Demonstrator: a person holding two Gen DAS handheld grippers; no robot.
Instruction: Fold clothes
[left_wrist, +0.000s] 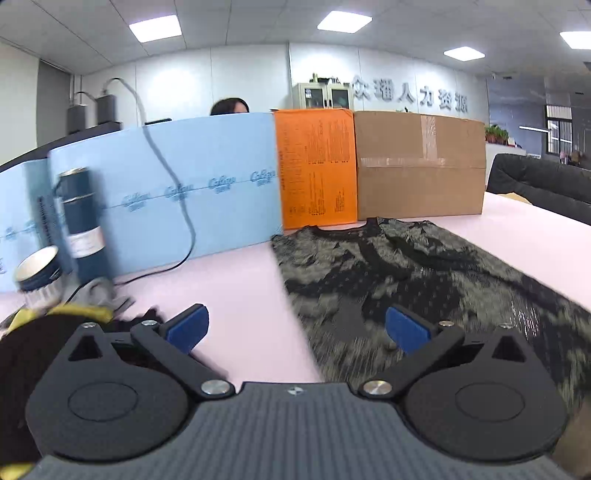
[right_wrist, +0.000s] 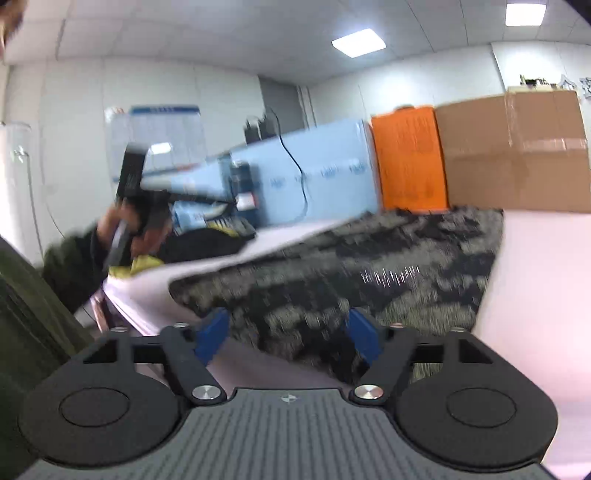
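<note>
Patterned garment (left_wrist: 388, 266) flat on pink table (left_wrist: 236, 280)

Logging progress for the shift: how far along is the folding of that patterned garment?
Done: the patterned garment lies spread on the pink table, neckline toward the boxes. In hand: nothing; the left gripper and right gripper both stand open, fingers off the cloth. Left: every fold, plus the dark clothes pile.
</note>
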